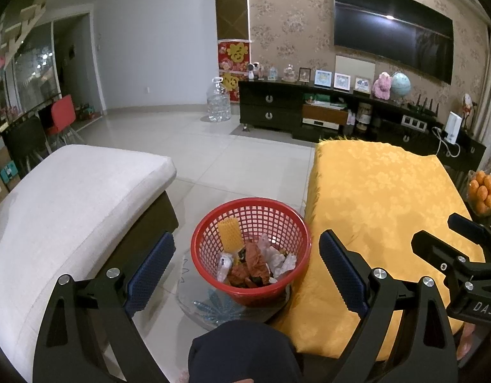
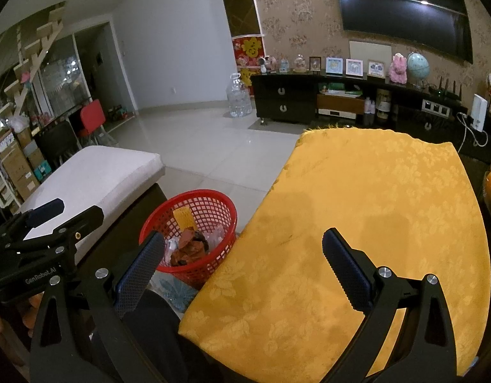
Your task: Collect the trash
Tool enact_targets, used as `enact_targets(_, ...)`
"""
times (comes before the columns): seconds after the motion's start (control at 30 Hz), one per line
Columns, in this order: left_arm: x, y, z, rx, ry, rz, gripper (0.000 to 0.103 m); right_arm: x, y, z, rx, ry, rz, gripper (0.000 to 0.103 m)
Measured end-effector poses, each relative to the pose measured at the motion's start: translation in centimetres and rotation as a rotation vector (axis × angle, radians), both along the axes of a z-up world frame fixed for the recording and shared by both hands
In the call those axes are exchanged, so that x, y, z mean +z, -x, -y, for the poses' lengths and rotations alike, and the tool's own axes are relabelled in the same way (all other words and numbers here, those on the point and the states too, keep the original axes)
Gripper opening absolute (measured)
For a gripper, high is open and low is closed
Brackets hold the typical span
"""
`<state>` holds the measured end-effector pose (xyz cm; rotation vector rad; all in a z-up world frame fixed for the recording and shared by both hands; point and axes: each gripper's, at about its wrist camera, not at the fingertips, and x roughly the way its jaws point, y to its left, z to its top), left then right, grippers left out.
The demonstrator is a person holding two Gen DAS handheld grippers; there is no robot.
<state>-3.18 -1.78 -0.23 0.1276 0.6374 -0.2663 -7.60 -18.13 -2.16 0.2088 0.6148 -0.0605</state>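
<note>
The round red plastic lattice basket (image 1: 251, 249) of crumpled trash (image 1: 255, 265) stands on the floor just beside the yellow-clothed surface (image 1: 379, 210). Left gripper (image 1: 247, 271) above it and right gripper (image 2: 243, 269) above the surface both have fingers wide, empty.

My left tool (image 1: 247, 269) is matt black plastic with shiny metal screw heads, and its blue pads (image 1: 151, 269) carry a rough, gridded rubbery texture; my right tool (image 2: 243, 269) looks the same. The red basket (image 1: 293, 223) is glossy plastic lattice, holding crumpled paper (image 1: 279, 260), white and reddish-brown, and a yellow foam net sleeve (image 1: 230, 233) with a bumpy mesh surface. The counter (image 2: 373, 207) wears a yellow cloth with a faint sheen and a woven floral pattern. The cushion (image 1: 69, 198) is matt off-white fabric. The floor (image 1: 213, 146) is polished, reflective tile. The TV cabinet (image 1: 271, 105) is glossy dark wood.
</note>
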Motion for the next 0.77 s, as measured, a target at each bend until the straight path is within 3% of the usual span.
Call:
enact_targets(0.5,-1.3,-1.1,0.5,-0.017,-0.035,-0.021,0.089,-1.1,1.3,1.0,-0.022,-0.017,-0.026,0.096)
enact_targets(0.63,-2.0,-2.1,1.1,-0.023,-0.057,-0.062,0.089,-1.9,2.6,5.2,-0.130,-0.003,-0.039,0.096)
enact_targets(0.77,-3.4,-2.7,1.6,-0.022,-0.091,-0.100,0.089,-4.2,5.2,13.3,-0.337,0.085,-0.126,0.096)
